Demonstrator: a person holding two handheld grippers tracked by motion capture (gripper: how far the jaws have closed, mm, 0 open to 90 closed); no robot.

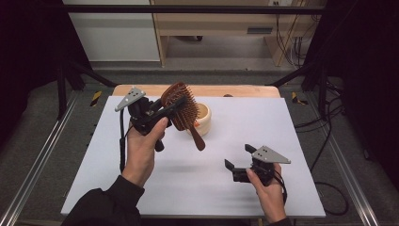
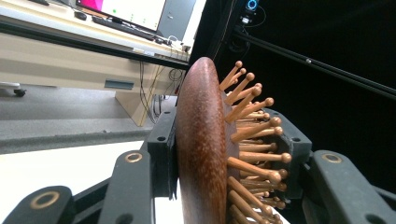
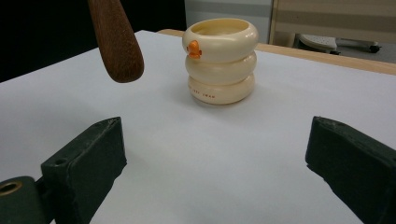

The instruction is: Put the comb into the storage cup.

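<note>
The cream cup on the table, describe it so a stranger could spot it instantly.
On the white table top, look toward the far edge, just behind the hairbrush held up by the left gripper. The cup looks like three stacked cream rings, with a small orange beak on its side.

White table top (image 1: 282,141), wooden far edge; cream ringed cup (image 1: 204,118) standing on it

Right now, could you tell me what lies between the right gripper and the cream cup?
Only bare white table lies between the open right gripper and the cream cup, as the right gripper view shows; the hairbrush handle hangs off to one side.
</note>
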